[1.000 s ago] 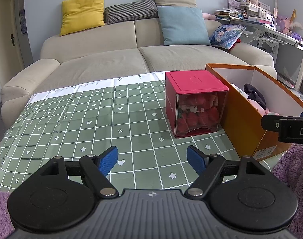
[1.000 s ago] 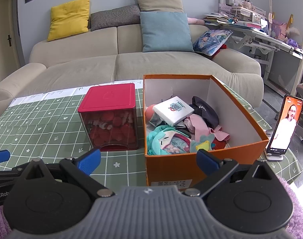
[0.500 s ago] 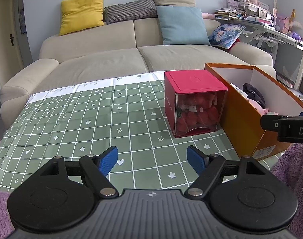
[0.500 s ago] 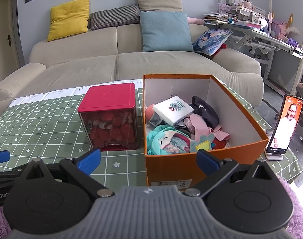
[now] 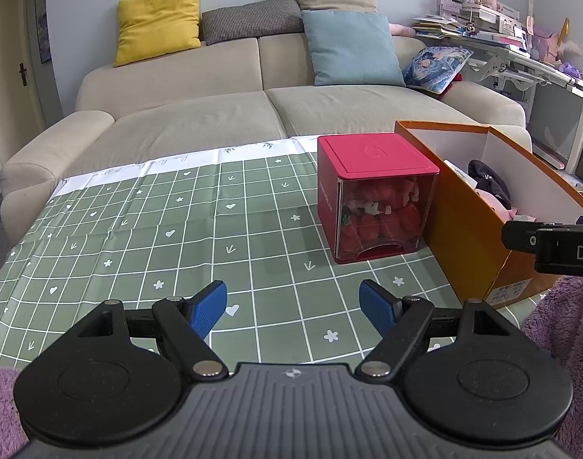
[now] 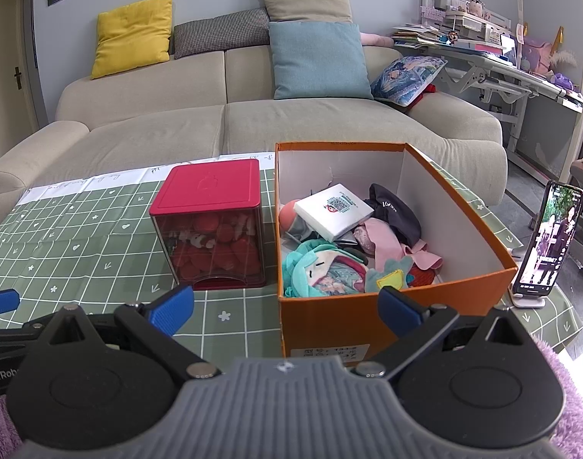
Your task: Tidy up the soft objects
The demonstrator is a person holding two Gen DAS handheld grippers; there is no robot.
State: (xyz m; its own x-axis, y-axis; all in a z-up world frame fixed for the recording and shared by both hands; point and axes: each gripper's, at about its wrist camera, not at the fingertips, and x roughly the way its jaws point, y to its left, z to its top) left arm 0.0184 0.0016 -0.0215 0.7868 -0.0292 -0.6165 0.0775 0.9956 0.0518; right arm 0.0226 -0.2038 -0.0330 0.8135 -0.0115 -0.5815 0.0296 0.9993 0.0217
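Note:
An orange cardboard box (image 6: 471, 210) stands on the green checked tablecloth (image 6: 80, 244). It holds soft things: a teal-haired plush doll (image 6: 322, 267), pink cloth (image 6: 383, 241), a dark cap (image 6: 394, 210) and a white packet (image 6: 333, 210). A red-lidded clear box (image 6: 211, 225) of red plush pieces stands left of it; it also shows in the left wrist view (image 5: 375, 195). My right gripper (image 6: 285, 311) is open and empty in front of the orange box. My left gripper (image 5: 293, 310) is open and empty over bare tablecloth, left of the red box.
A beige sofa (image 5: 253, 114) with yellow, grey, tan and blue cushions stands behind the table. A phone on a stand (image 6: 551, 241) plays video at the table's right edge. A cluttered desk (image 6: 494, 46) stands at the far right.

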